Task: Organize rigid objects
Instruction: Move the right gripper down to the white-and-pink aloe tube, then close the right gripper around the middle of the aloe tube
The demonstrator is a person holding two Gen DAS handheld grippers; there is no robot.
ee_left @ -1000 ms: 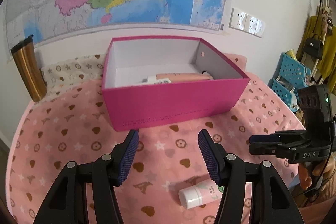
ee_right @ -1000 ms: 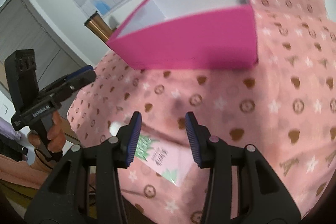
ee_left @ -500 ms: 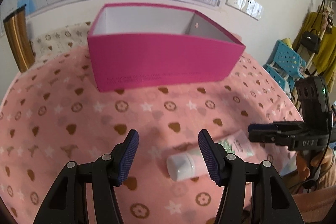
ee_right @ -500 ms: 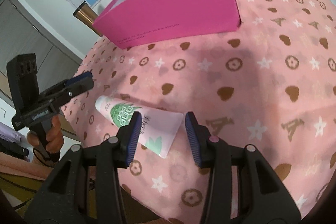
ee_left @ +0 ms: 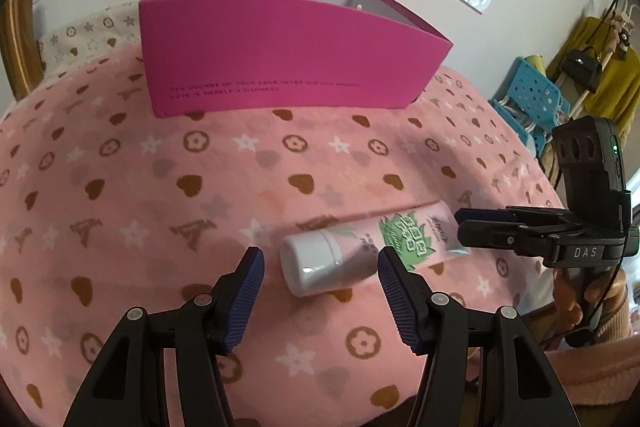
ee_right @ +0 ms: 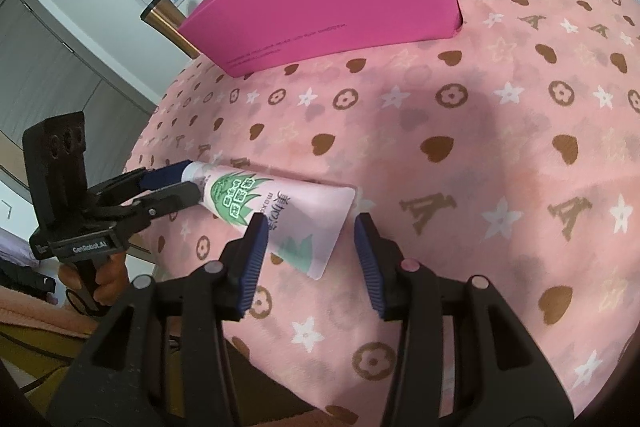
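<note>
Flanking tube (ee_left: 360, 251) now, both grippers lower.

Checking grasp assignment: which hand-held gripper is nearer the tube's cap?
Left. The left hand-held gripper is open with the cap of the tube between its fingers. The right hand-held gripper, also open, straddles the flat crimped end, away from the cap.

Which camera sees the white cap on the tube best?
The left wrist view. There the tube lies between the open left tongs with its white cap facing the camera. In the right wrist view the left tongs cover the cap end, so you mostly see the tube's flat crimped end.
</note>
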